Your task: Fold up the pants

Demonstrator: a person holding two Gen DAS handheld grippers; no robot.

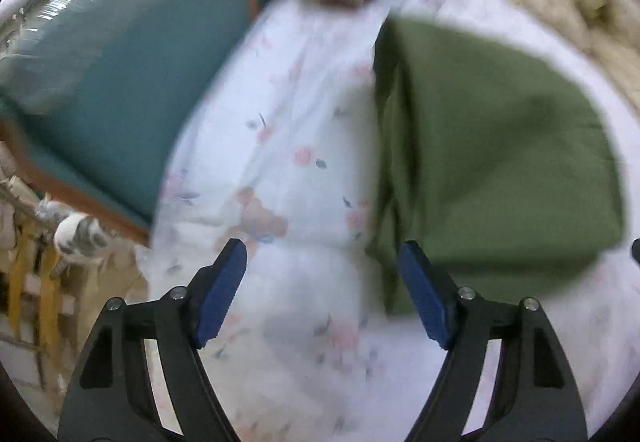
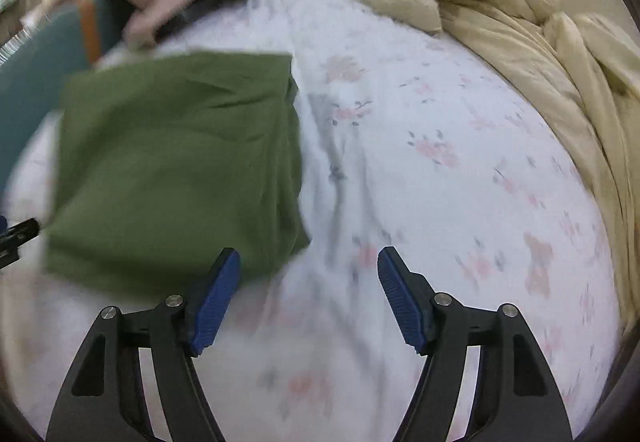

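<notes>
Left gripper (image 1: 322,258): fingers (image 1: 222,290) spread wide, holding nothing, above the floral bed sheet (image 1: 280,170). The folded green pants (image 1: 500,170) lie on the bed just ahead of its right-hand finger. Right gripper (image 2: 309,262): fingers (image 2: 402,298) likewise wide apart and empty; the pants (image 2: 176,162) lie ahead of its left-hand finger.

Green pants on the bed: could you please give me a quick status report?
Left hand-held gripper open, empty. Right hand-held gripper open, empty. Green pants folded flat on floral sheet. Beige comforter bunched apart.
</notes>
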